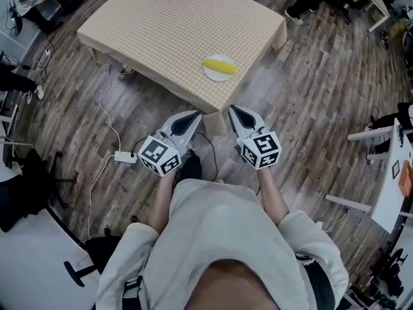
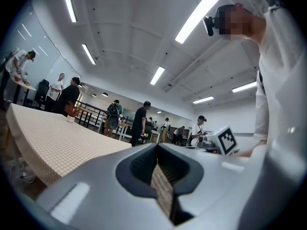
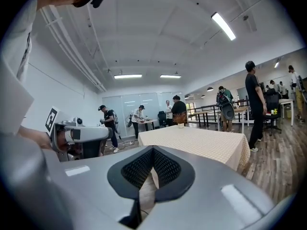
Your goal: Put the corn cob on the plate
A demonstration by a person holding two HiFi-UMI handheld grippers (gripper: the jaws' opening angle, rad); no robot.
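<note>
A yellow corn cob [image 1: 220, 65] lies on a small white plate [image 1: 208, 74] near the front right corner of a table with a beige checked cloth [image 1: 161, 24]. Both grippers are held over the wooden floor, short of the table's near edge and apart from the plate. The left gripper [image 1: 195, 115] has its jaws together and nothing between them, as the left gripper view [image 2: 157, 148] confirms. To its right, the right gripper [image 1: 233, 110] is likewise shut and empty [image 3: 153, 150]. Neither gripper view shows the cob or plate; each shows only the table [image 3: 201, 143] ahead.
A white power strip [image 1: 126, 157] and its cable lie on the floor left of the grippers. A dark office chair [image 1: 26, 179] stands at the left, white desks [image 1: 390, 173] at the right. Several people [image 2: 140, 121] stand beyond the table.
</note>
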